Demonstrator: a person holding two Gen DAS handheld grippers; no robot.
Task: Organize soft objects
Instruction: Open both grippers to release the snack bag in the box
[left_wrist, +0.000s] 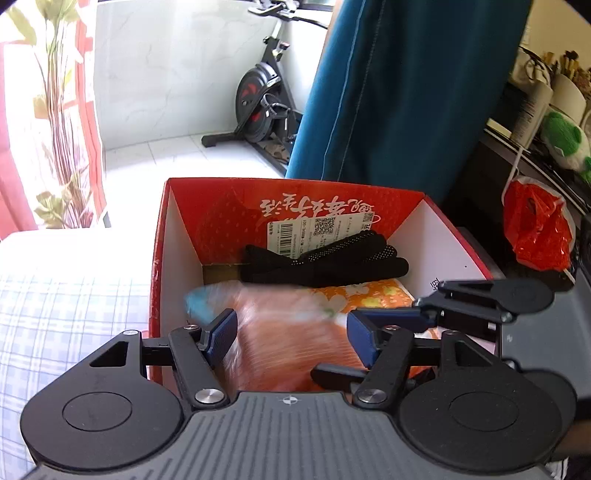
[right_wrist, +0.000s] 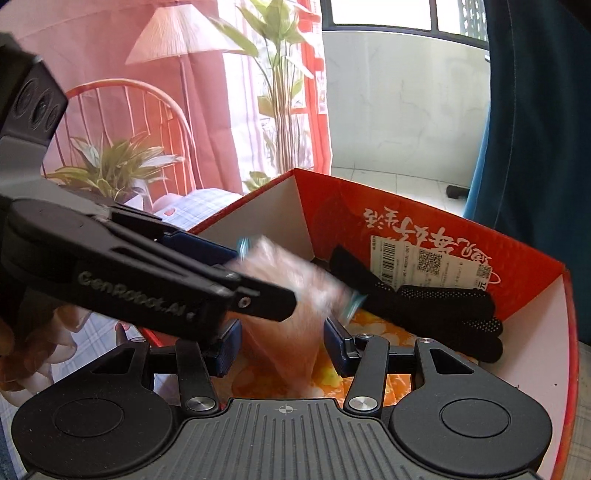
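A: Pointing down into the red box (left_wrist: 177, 229), both tools. Left gripper (left_wrist: 291, 332) tilted forward over the near edge; right gripper (right_wrist: 282, 341) angled the same way, crossing in from the right.

B: Jaws?

A: Left pair spread wide, a blurred orange cloth (left_wrist: 280, 332) between them; can't tell whether the pads press on it. Right pair part-way apart, the same cloth (right_wrist: 295, 295) bunched between them, smeared by motion, its pale blue trim showing. Contact there is unclear too.

B: Where's the cloth sitting?

A: Over the near half of the box, above an orange flowered fabric (right_wrist: 373, 328) lying on the bottom.

B: Around it?

A: Black dotted gloves (left_wrist: 325, 262) at the far end, against the wall with the white barcode label (left_wrist: 317, 229). Checked bedding (left_wrist: 66, 306) left of the box, teal curtain (left_wrist: 406, 92) beyond, exercise bike (left_wrist: 262, 103) further off. Red plastic bag (left_wrist: 535, 229) at right. The left tool's arm crosses the right camera's view, hiding the box's near-left corner.
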